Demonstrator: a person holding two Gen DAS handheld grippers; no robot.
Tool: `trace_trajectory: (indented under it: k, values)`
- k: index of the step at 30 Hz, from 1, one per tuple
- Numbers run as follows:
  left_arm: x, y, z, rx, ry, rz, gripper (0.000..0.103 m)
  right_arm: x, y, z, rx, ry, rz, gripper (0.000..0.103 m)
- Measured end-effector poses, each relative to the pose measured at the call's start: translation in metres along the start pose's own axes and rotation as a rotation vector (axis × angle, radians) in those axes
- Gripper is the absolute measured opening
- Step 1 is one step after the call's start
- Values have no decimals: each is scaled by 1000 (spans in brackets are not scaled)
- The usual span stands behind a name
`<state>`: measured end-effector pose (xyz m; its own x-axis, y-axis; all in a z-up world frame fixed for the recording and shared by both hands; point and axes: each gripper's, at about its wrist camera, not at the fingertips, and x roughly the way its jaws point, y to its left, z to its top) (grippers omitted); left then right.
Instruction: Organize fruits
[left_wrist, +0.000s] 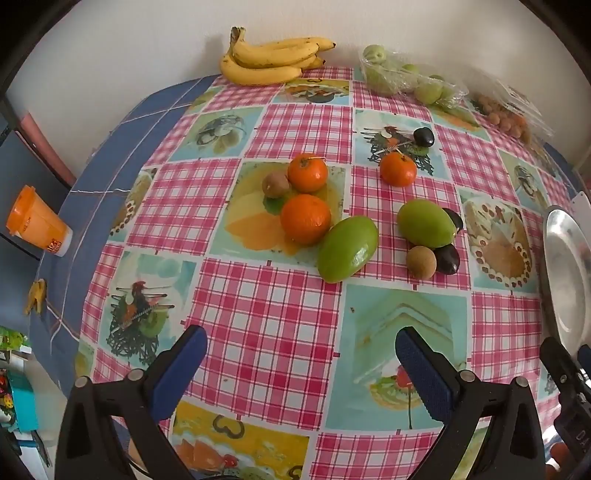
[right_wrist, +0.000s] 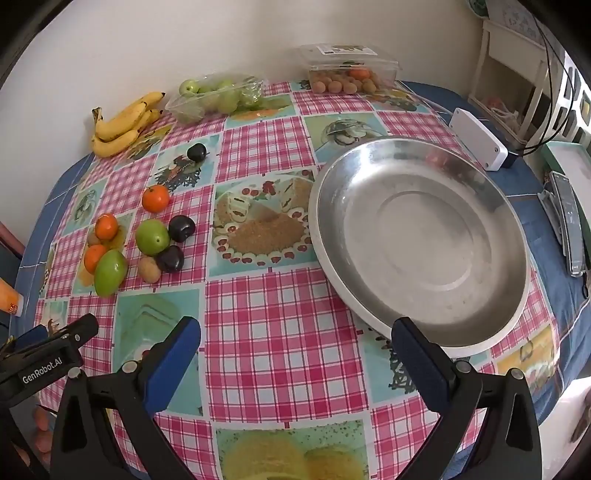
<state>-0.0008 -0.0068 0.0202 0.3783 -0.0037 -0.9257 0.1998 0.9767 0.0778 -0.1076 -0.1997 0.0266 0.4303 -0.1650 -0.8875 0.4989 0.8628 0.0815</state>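
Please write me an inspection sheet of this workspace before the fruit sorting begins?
Surface: round table under a checked tablecloth with fruit pictures.
Job's things: empty steel bowl; loose on the cloth, three mandarins, two green mangoes, two kiwis, three dark plums.
Clutter: bananas, bagged green fruit, clear box of small brown fruit, orange cup, white box.
Grippers: left gripper and right gripper open, fingers holding nothing, above the cloth.
Cables: black cable by the white box.
Surroundings: white wall, shelf at right.
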Motion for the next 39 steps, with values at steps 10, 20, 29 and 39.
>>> trace_trajectory:
  k: [10, 20, 29, 39]
  values:
    - [0, 5, -2, 11, -5, 10, 103, 0, 3, 0, -9, -7, 5, 103]
    - [2, 7, -2, 13, -5, 19, 103, -1, 2, 2, -9, -9, 7, 103]
    - [2, 7, -2, 10, -4, 22, 103, -2, 2, 2, -7, -9, 7, 103]
    - [2, 7, -3, 7, -4, 25, 103, -2, 2, 2, -8, -8, 9, 103]
